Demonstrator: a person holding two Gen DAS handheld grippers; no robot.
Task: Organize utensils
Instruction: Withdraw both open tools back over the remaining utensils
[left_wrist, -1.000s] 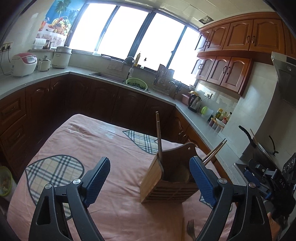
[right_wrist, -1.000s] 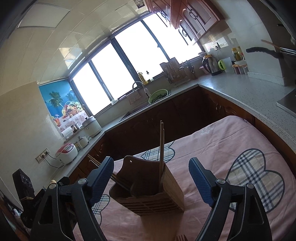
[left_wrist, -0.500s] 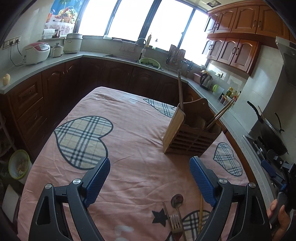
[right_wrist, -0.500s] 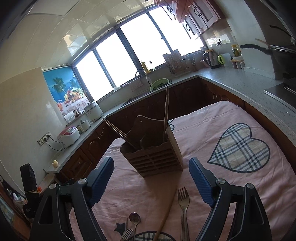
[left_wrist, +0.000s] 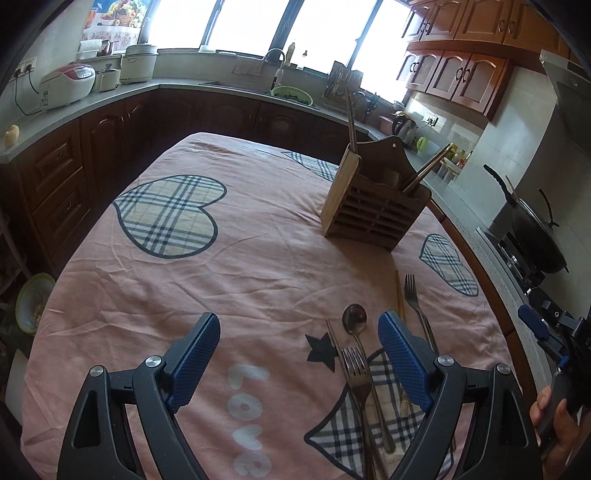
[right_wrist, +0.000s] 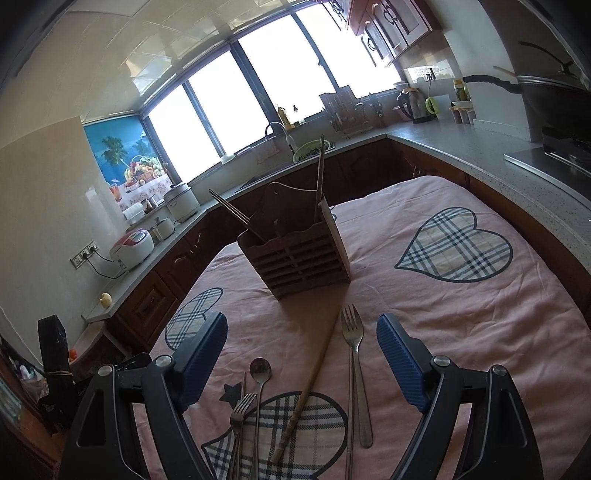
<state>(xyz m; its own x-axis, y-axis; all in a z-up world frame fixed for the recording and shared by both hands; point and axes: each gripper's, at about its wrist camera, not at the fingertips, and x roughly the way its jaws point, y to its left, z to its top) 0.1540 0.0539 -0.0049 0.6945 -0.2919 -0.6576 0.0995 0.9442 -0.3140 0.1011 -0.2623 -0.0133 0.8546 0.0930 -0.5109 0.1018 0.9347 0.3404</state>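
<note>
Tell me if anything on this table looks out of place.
Yes: two forks, a spoon and loose chopsticks lie on the cloth instead of standing in the wooden holder. Nothing looks spilled or broken.

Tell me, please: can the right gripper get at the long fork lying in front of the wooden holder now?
Probably yes. The right gripper is open and empty, and the long fork lies flat on the pink cloth between its fingers, nothing covering it. The wooden chopstick lies close beside it, so a careless pinch might catch both.
</note>
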